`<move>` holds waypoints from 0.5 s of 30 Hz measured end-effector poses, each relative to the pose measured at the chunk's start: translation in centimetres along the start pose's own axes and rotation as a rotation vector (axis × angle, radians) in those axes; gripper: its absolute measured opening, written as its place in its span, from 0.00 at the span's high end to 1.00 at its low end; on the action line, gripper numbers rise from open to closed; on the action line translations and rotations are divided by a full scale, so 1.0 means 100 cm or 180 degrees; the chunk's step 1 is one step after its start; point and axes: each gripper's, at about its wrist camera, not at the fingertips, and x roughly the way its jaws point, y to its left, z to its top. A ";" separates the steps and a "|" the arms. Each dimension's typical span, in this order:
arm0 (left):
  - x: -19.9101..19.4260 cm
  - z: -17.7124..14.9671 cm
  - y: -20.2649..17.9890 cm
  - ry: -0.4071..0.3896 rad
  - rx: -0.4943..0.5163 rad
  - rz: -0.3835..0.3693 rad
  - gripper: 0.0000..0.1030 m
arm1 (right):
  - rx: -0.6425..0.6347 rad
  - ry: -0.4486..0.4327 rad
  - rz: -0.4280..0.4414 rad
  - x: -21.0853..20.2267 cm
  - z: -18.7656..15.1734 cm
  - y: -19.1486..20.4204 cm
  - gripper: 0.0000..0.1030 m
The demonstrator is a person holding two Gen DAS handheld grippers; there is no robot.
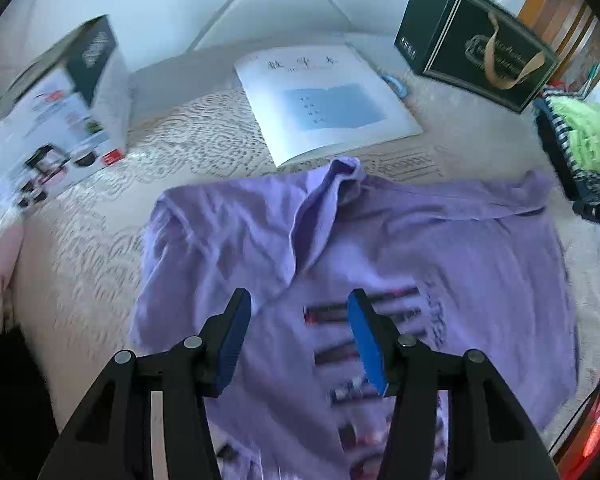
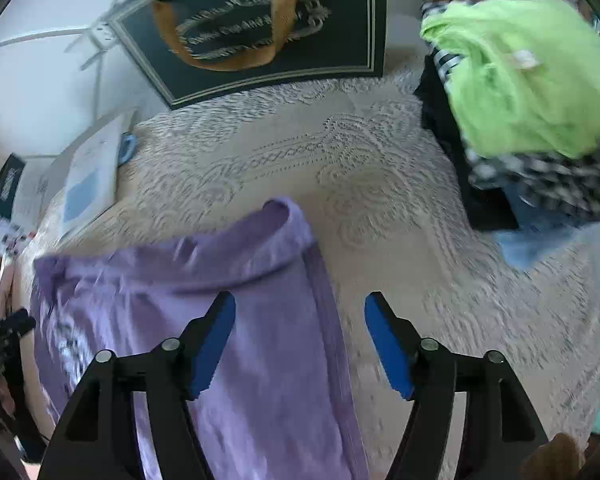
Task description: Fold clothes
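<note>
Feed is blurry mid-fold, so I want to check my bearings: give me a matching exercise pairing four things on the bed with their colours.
Things:
1. T-shirt spread flat under the tools
2. Gift box with ribbon handle
3. Garment topping the clothes pile
4. Booklet lying near the wall

Colours:
A. lime green
B. white with a pale blue panel
C. lilac purple
D. dark with gold trim

Pairs: 1-C, 2-D, 3-A, 4-B

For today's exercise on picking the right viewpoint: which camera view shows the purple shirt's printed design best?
The left wrist view. There the purple shirt lies spread over the bedspread, and the dark printed bars on its front show, though blurred. The right wrist view shows only one side of the shirt and a sliver of print at its left edge.
</note>
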 end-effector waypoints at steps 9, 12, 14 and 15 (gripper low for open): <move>0.032 0.032 -0.005 0.0021 0.0136 0.0177 0.69 | 0.0012 0.0276 -0.0015 0.050 0.029 0.011 0.28; 0.036 0.036 -0.004 0.0105 0.0108 0.0139 0.98 | -0.0087 0.0275 -0.0069 0.057 0.032 0.022 0.97; 0.020 0.038 -0.001 -0.0004 0.0115 0.0193 0.99 | -0.0140 0.0168 -0.0064 0.045 0.032 0.027 0.96; 0.011 0.038 0.001 -0.0066 0.0119 0.0223 0.99 | -0.0158 0.0102 -0.0045 0.037 0.032 0.029 0.96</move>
